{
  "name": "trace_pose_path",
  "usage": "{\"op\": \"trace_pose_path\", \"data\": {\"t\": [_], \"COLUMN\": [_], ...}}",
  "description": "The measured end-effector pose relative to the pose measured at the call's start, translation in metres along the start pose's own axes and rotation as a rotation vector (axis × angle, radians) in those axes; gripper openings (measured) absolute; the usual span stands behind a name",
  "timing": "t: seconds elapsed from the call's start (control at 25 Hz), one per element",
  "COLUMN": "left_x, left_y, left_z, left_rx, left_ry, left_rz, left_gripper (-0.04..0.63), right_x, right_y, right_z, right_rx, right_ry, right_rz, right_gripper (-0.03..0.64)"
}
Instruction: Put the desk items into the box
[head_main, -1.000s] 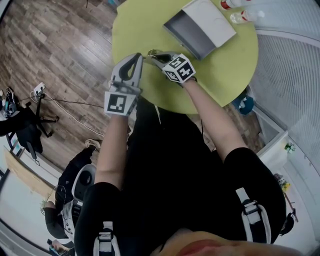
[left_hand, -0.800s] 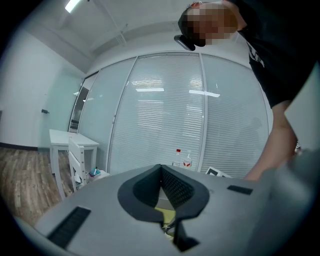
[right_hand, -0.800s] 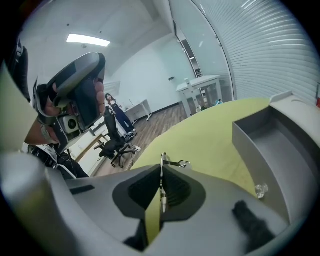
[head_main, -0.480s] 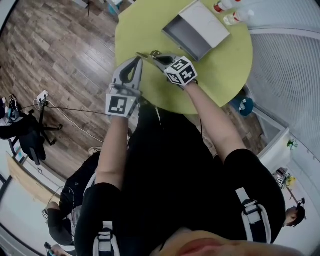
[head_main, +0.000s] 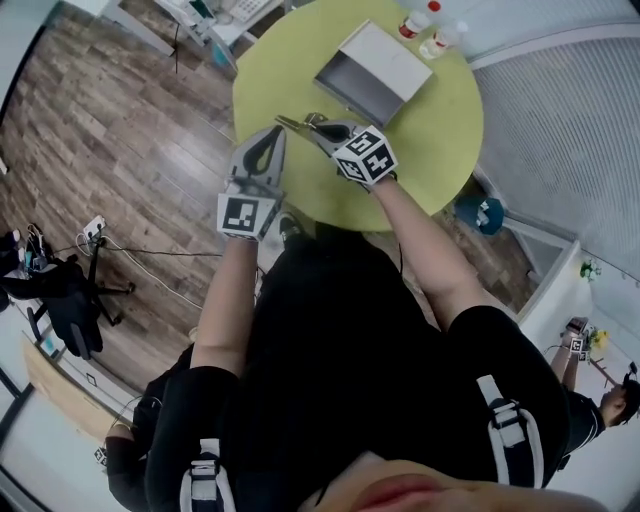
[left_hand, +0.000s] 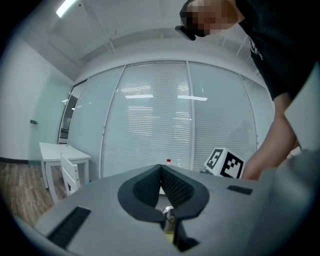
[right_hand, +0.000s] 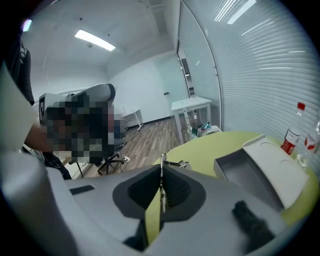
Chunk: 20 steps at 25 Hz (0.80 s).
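My right gripper (head_main: 318, 128) (right_hand: 161, 174) is shut on a small thin metal tool (head_main: 295, 124) (right_hand: 172, 163), whose tip sticks out past the pads over the left part of the round green table (head_main: 440, 130). The open grey box (head_main: 370, 75) (right_hand: 250, 172) with its white lid lies further back on the table, apart from both grippers. Just left of the right one, at the table's edge, my left gripper (head_main: 272, 133) (left_hand: 160, 167) is shut with nothing between its pads.
Two clear bottles with red caps (head_main: 425, 30) (right_hand: 291, 136) stand behind the box at the table's far edge. Wooden floor (head_main: 120, 120) surrounds the table, with an office chair (head_main: 70, 290) at the left. A white desk and chair (left_hand: 57, 160) stand by the glass wall.
The right gripper's jaws have closed on the metal tool and raised it slightly. The head camera has drifted, so the table sits higher in view. The left gripper stays shut beside it.
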<state>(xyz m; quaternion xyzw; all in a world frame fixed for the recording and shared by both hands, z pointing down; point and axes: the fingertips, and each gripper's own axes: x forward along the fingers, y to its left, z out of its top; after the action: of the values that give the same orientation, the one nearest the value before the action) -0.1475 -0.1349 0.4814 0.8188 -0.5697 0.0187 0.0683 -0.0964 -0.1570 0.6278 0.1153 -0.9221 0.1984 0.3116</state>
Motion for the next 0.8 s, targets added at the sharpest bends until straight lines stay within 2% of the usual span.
{"op": "trace_pose_path", "data": {"t": [0.52, 0.8], "left_x": [-0.027, -0.025], "left_y": [-0.032, -0.047], "left_z": [0.015, 0.018], "left_rx": [0.030, 0.050], "left_ry": [-0.006, -0.010], "left_rz": [-0.094, -0.127], "left_gripper": [0.011, 0.011], "right_x": [-0.060, -0.085], "right_y": [0.034, 0.026], "right_z": [0.007, 0.007], "right_rx": [0.040, 0.056], "right_ry": [-0.087, -0.120], "right_rz": [-0.138, -0.208], "right_gripper": [0.025, 0.025]}}
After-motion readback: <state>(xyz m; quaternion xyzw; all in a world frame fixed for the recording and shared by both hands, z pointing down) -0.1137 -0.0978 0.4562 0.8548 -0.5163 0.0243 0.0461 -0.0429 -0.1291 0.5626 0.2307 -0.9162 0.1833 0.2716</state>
